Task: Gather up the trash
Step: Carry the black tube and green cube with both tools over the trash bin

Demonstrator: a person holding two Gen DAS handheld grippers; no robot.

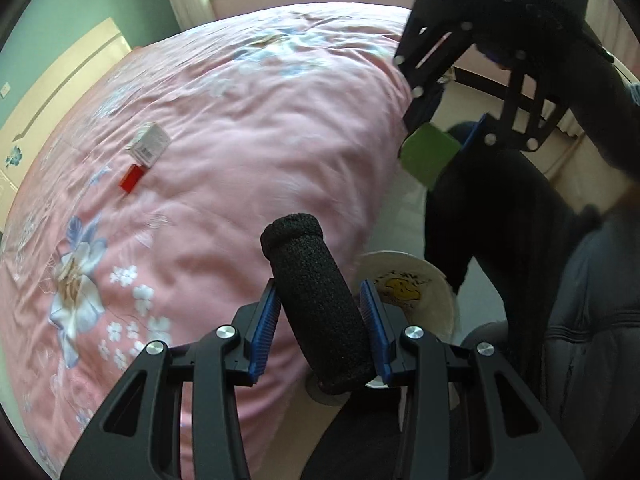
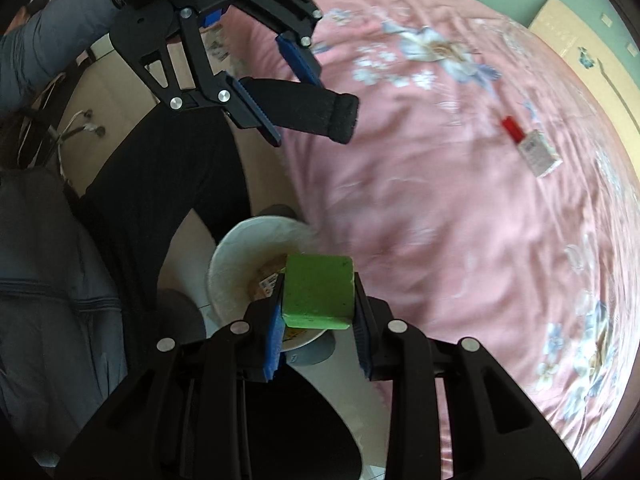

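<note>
Two grippers loaded: left gripper (image 1: pixel 320 316) clenched on black foam cylinder (image 1: pixel 316 300), right gripper (image 2: pixel 318 300) clenched on green sponge block (image 2: pixel 318 292), above white bin (image 2: pixel 236 264) beside bed (image 2: pixel 440 200). Red item (image 1: pixel 131 178), white box (image 1: pixel 150 144) on pink quilt.

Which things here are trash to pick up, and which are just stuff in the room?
Trash job:
green block, in right gripper
black sock, in left gripper
white bin
red box
white box

Just there:
pink bedspread
headboard
</note>
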